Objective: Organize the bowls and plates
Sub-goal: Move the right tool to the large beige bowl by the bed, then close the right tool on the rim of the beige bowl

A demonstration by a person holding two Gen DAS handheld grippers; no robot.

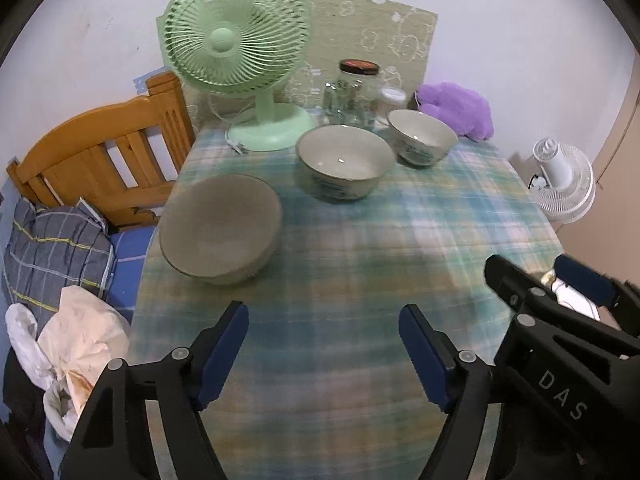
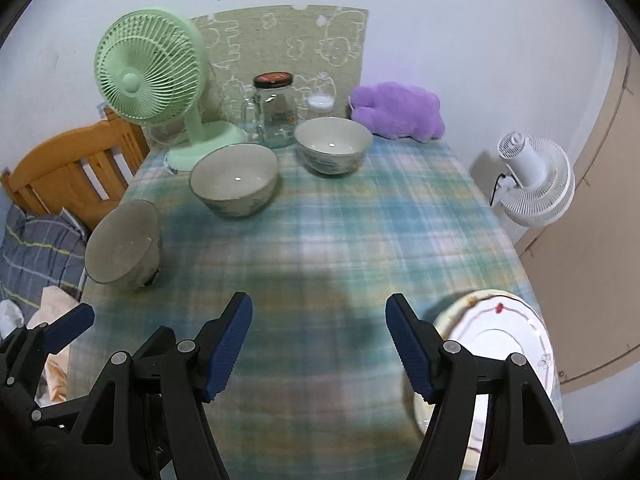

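Ribbed blue pads on our left gripper [image 1: 323, 354] and right gripper [image 2: 319, 346] stand apart, gripping nothing, round glazed bowls [image 1: 344, 162] ahead, scalloped white plate [image 2: 508, 336] beside our right finger

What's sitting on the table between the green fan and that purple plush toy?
Between the green fan and purple plush toy: a glass jar and a small white-lidded container, clearest in the right wrist view.

Soft, even indoor light; the plaid tablecloth [image 1: 360, 240] smears with motion blur, fisheye edges curve into black corners.
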